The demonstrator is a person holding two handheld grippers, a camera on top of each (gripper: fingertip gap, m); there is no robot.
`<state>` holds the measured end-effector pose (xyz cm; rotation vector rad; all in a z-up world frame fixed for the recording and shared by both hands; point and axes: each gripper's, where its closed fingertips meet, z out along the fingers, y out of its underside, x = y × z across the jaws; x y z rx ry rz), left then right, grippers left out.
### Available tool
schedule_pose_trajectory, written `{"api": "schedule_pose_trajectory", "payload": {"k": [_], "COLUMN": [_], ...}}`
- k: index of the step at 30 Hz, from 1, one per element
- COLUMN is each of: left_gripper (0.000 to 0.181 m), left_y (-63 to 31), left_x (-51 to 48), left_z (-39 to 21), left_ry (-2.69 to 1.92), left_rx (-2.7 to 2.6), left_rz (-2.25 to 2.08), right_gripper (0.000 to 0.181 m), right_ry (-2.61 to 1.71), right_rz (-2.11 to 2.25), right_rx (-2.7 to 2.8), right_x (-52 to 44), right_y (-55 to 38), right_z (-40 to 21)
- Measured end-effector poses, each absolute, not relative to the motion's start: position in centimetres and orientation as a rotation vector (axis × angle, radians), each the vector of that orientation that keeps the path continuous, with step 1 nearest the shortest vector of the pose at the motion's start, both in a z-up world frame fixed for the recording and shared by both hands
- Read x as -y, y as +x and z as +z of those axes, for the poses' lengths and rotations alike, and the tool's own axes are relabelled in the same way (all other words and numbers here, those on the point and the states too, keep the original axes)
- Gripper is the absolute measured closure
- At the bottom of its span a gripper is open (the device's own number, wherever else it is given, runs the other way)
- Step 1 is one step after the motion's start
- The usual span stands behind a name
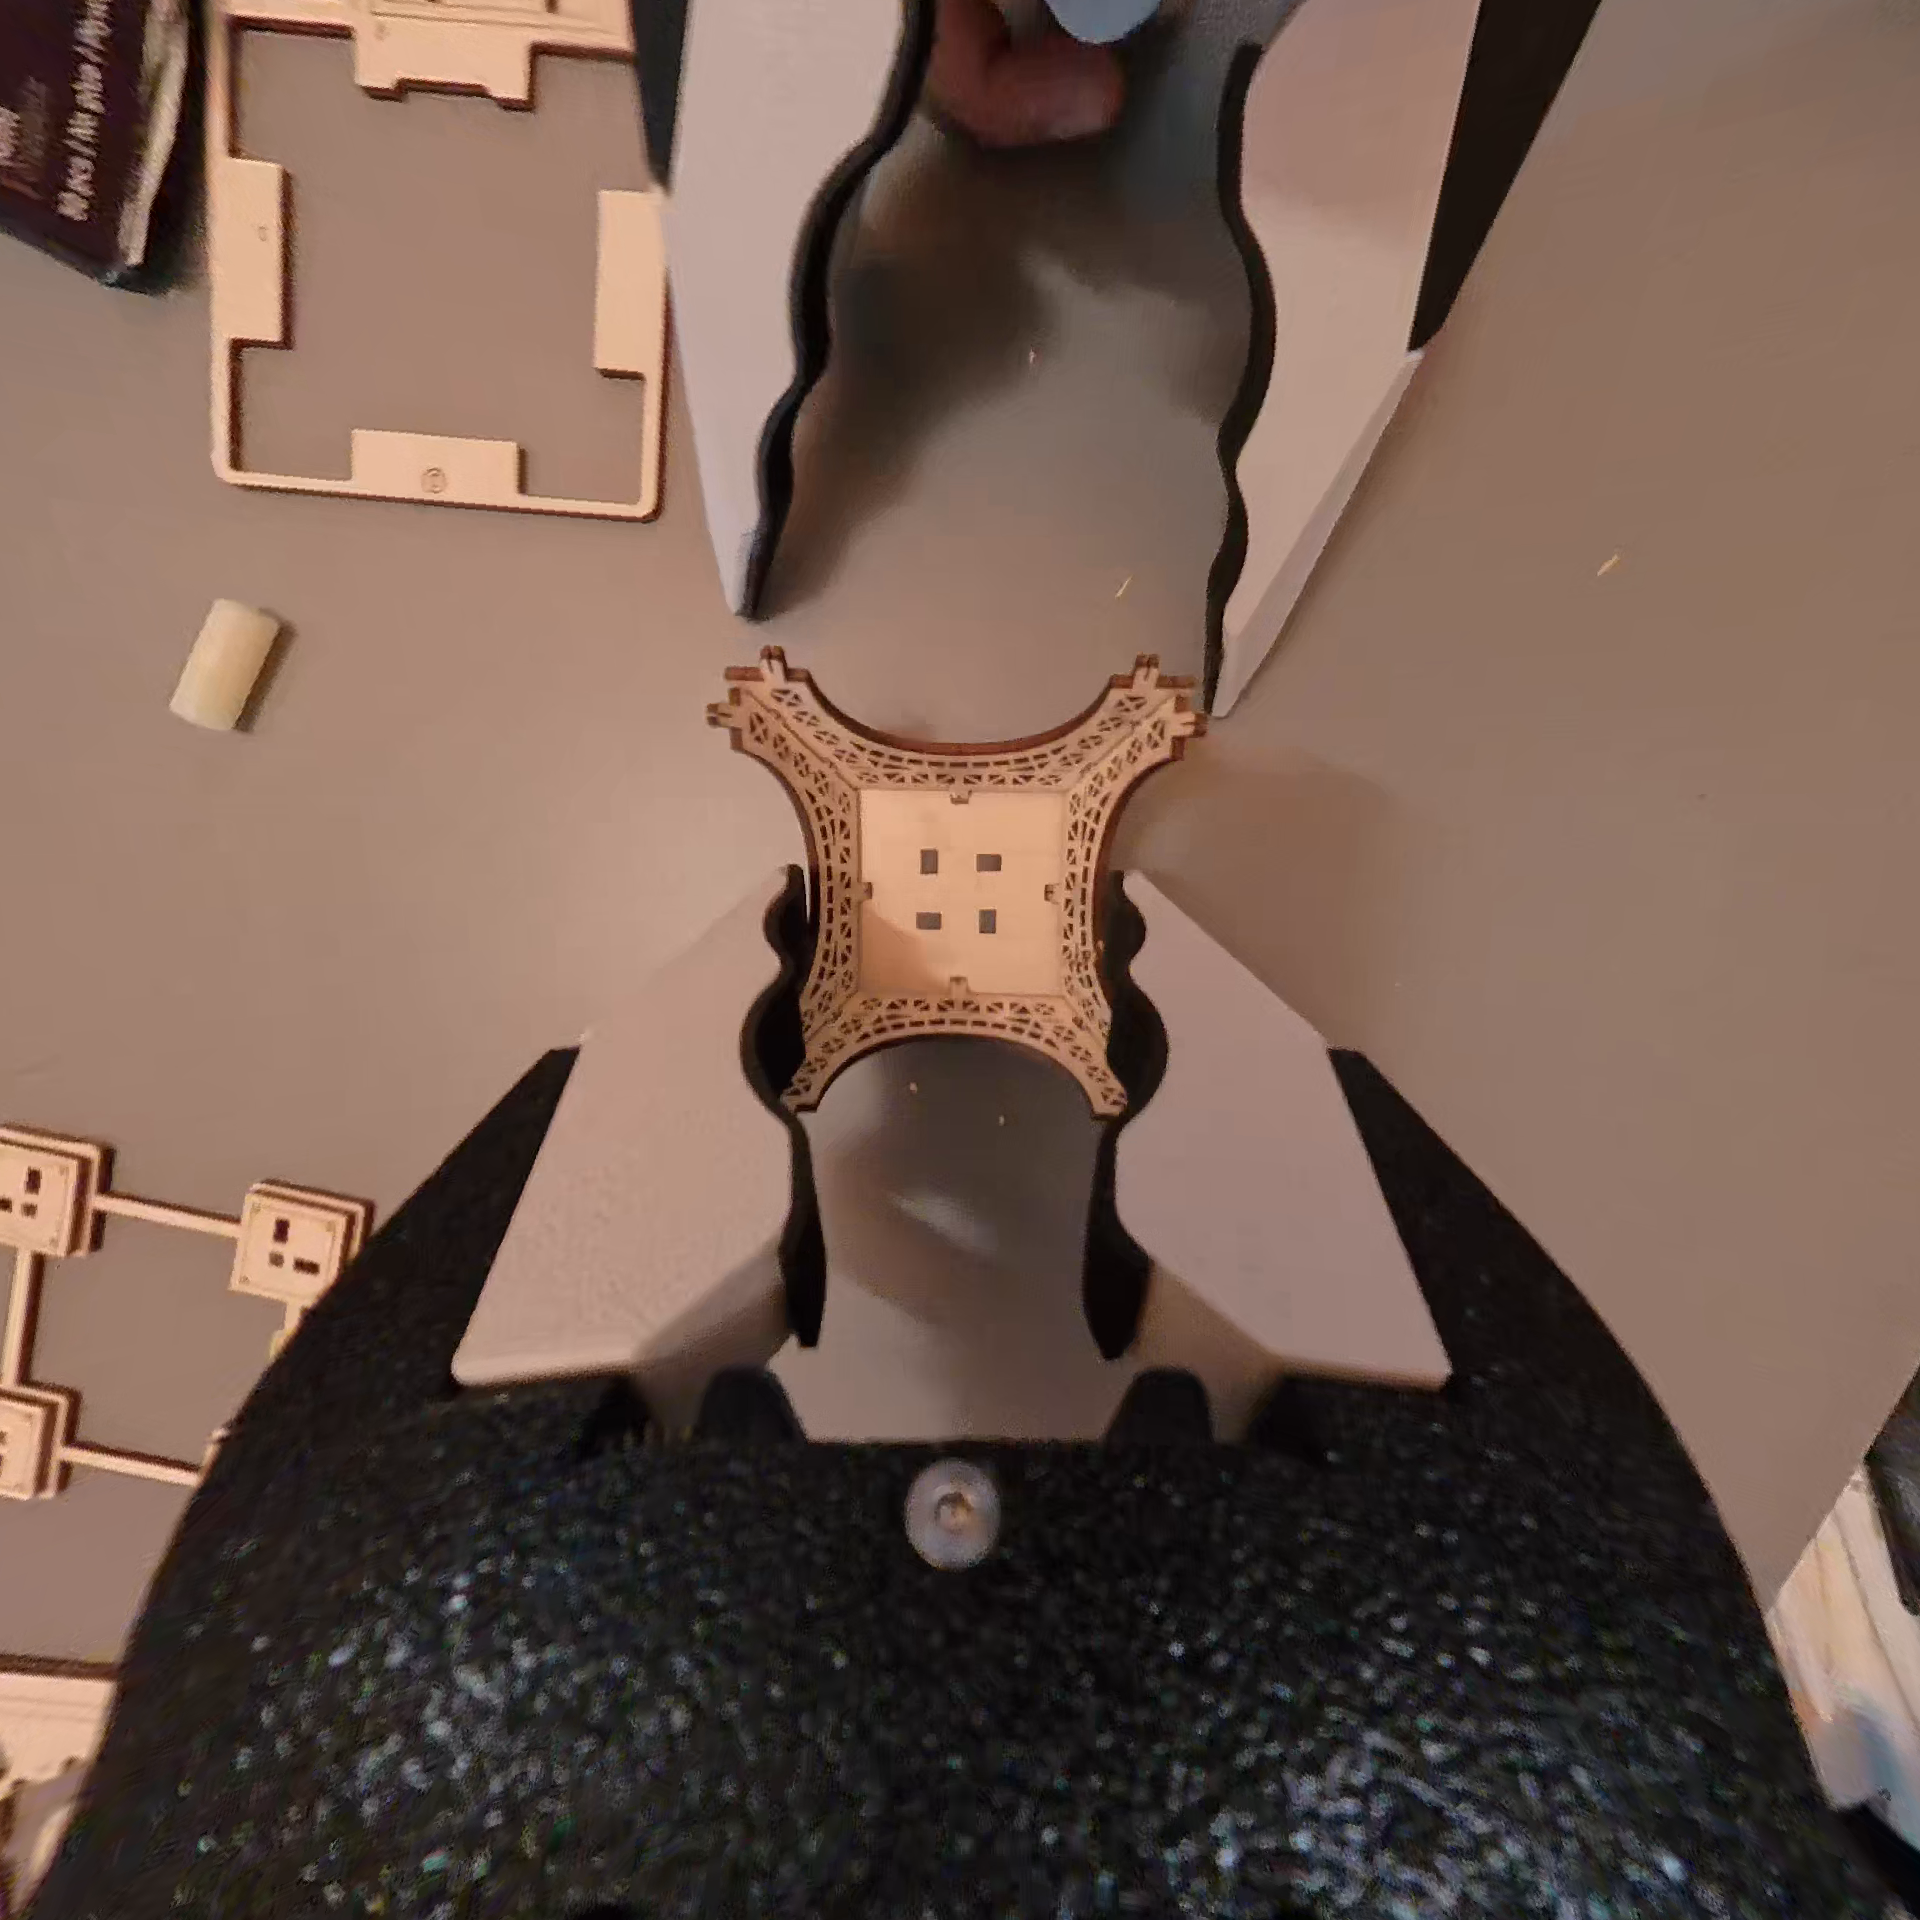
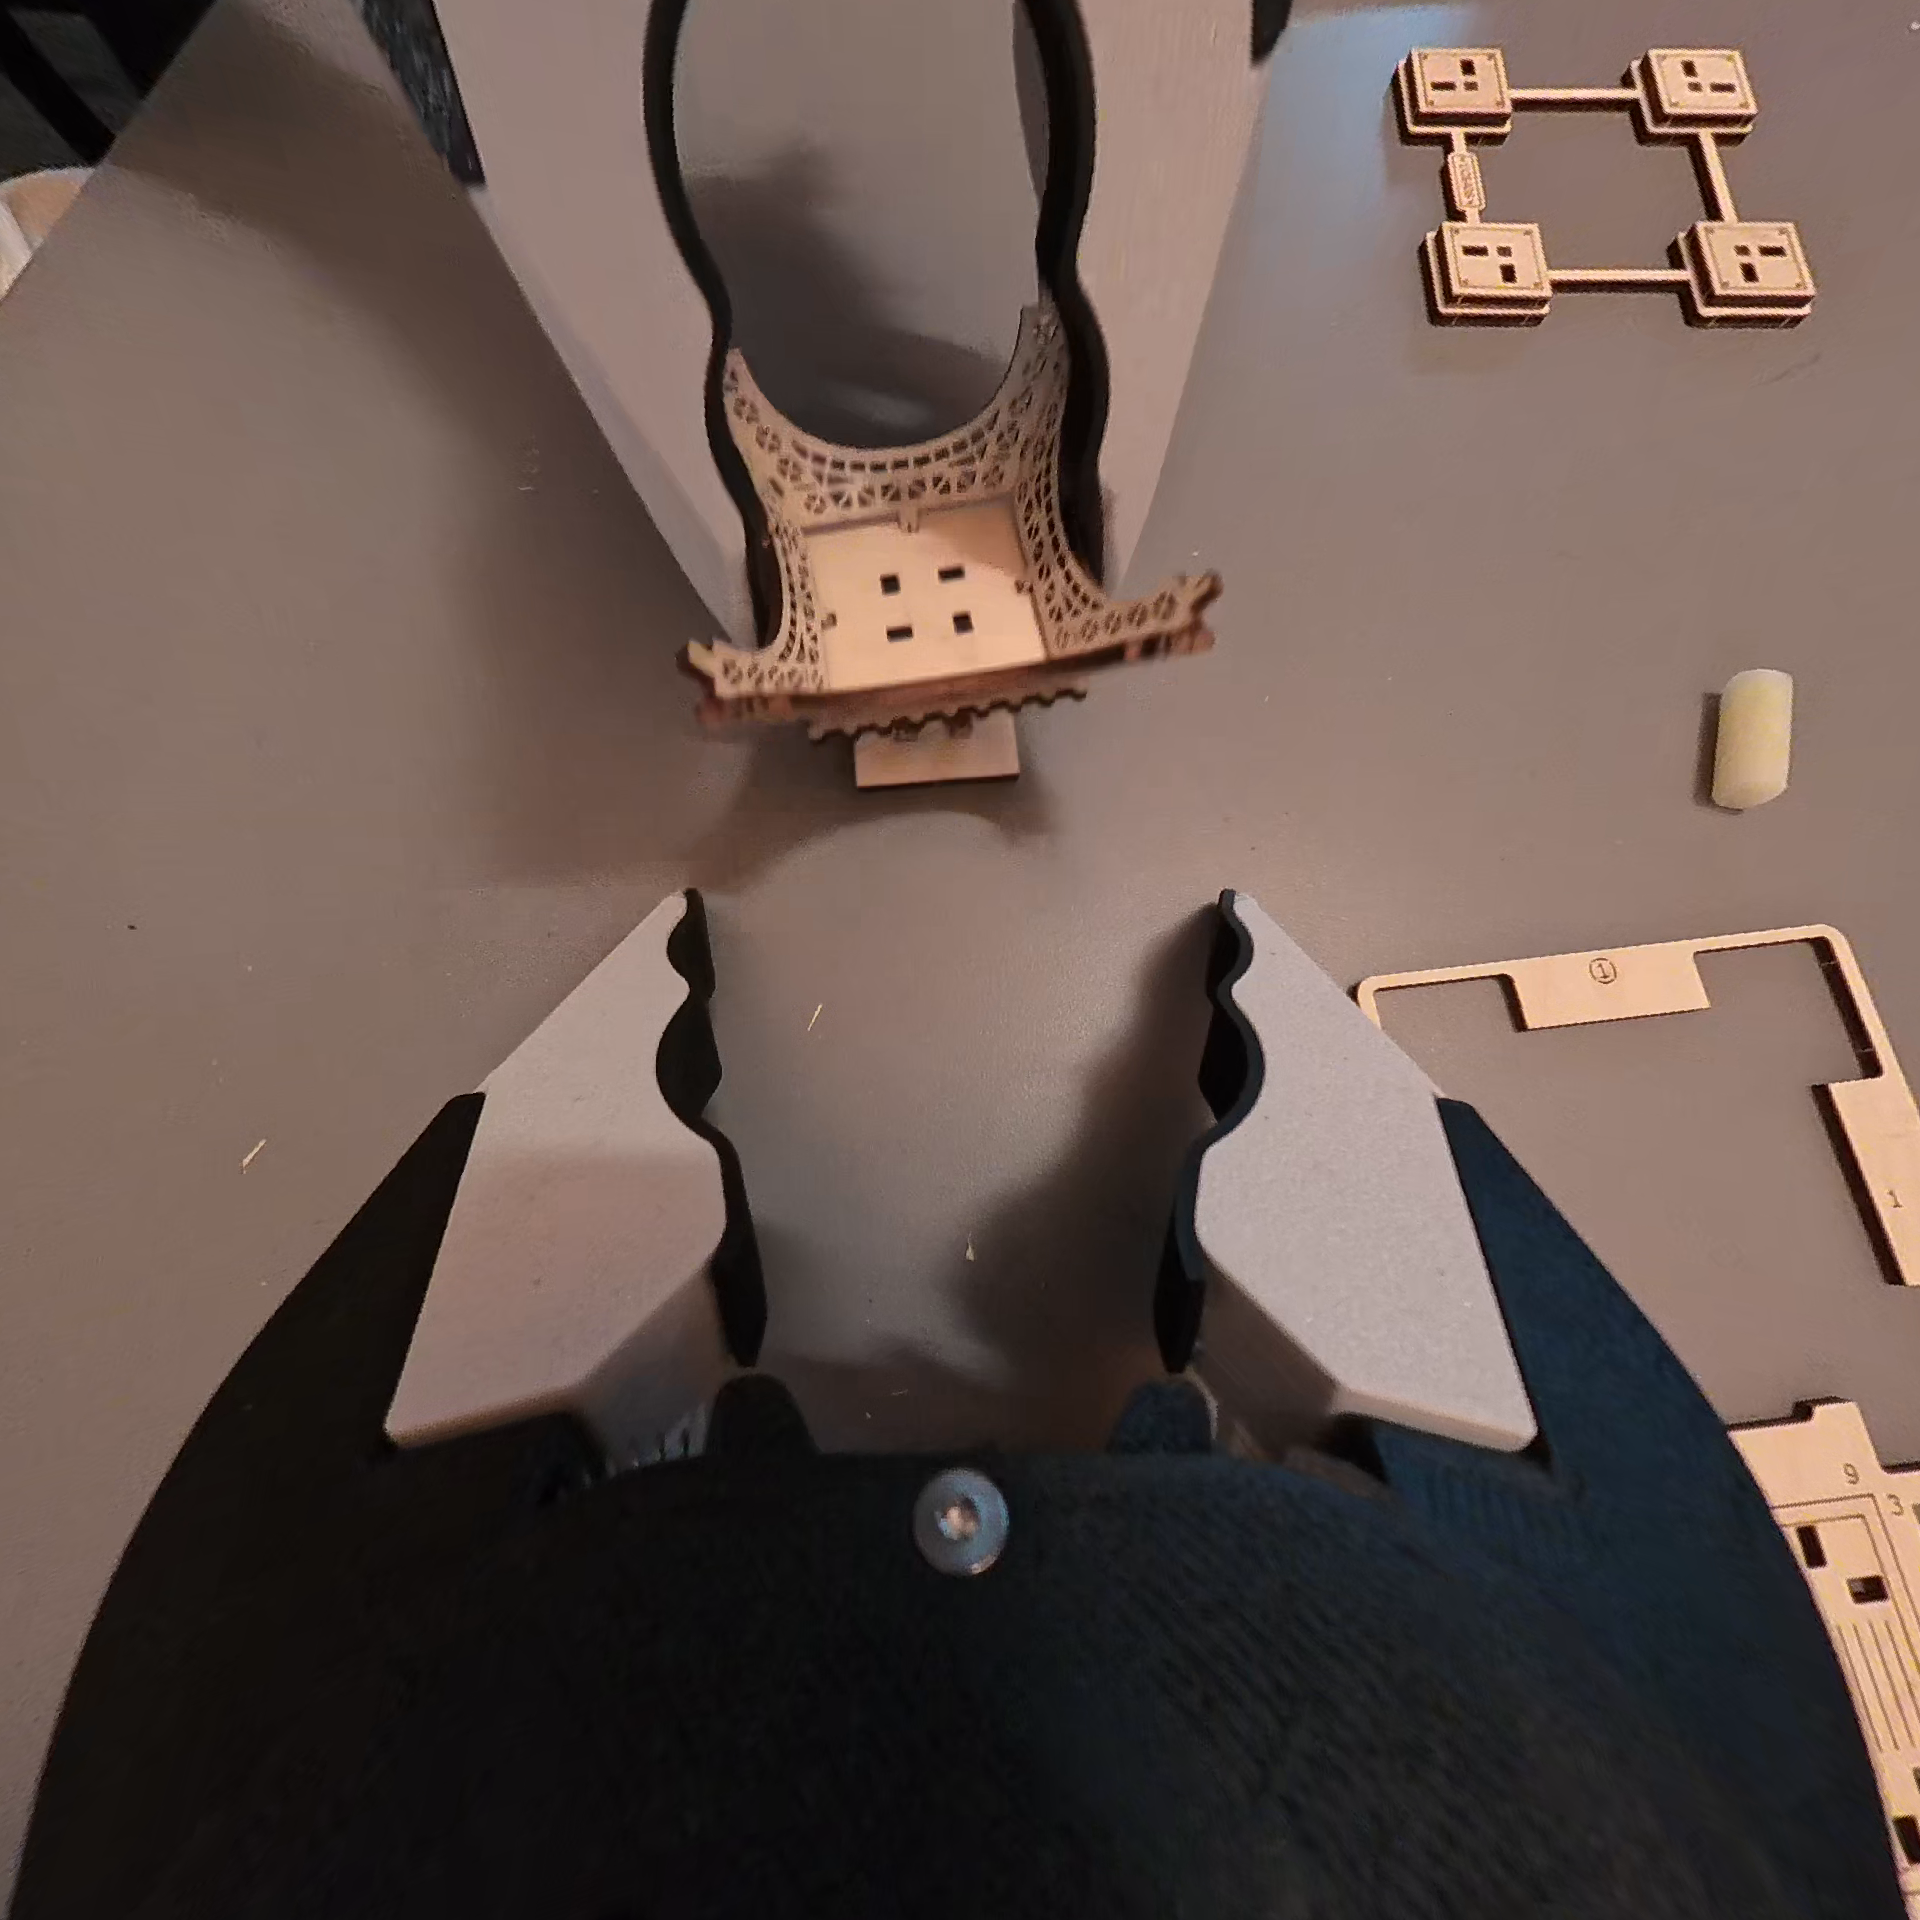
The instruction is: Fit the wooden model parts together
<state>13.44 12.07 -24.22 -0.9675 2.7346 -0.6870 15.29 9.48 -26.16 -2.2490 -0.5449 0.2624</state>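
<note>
A wooden lattice tower section (image 1: 961,894) with four arched legs and a square plate with four slots sits on the grey table. My left gripper (image 1: 954,883) is shut on its two sides. In the right wrist view the section (image 2: 914,592) stands legs-up between the left gripper's fingers (image 2: 1127,457), with a small flat wooden tab (image 2: 935,758) under it on the table. My right gripper (image 2: 956,904) is open and empty, a short way in front of the section. It faces it from the far side in the left wrist view (image 1: 982,655).
A wooden base frame with four slotted pads (image 2: 1605,187) lies at the far right. An emptied wooden sheet (image 2: 1605,982), a pale wax cylinder (image 2: 1751,738) and a parts sheet (image 2: 1839,1558) lie to the right. A dark booklet (image 1: 83,125) lies at top left. Left tips to right tips: about 5 cm. Between my right fingertips and the pale wax cylinder (image 2: 1751,738) there is roughly 10 cm. Look for it in the left wrist view (image 1: 229,660) too.
</note>
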Motion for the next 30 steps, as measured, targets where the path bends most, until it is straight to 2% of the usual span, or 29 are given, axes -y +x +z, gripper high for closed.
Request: {"api": "schedule_pose_trajectory", "payload": {"k": [7, 14, 22, 30], "left_gripper": [0.127, 0.127, 0.127, 0.121], "left_y": [13.1, 14.2, 17.0, 15.2], "left_x": [-13.0, -17.5, -15.4, -14.6], "left_z": [-22.5, -24.6, -26.2, -23.1], "left_ry": [-1.058, -1.158, -1.093, -1.016], "left_rx": [-2.619, -2.483, -2.557, -2.463], "left_rz": [-0.956, -0.751, -0.726, -0.822], "right_gripper": [0.087, 0.088, 0.088, 0.088], "right_ry": [-2.249, -2.249, -2.25, -2.25], "right_rz": [0.262, 0.265, 0.252, 0.25], "right_rx": [0.545, 0.539, 0.543, 0.544], "right_x": [-9.5, -9.5, -9.5, -9.5], "right_y": [15.3, 15.3, 15.4, 15.4], "right_z": [-26.2, -26.1, -26.2, -26.2]}}
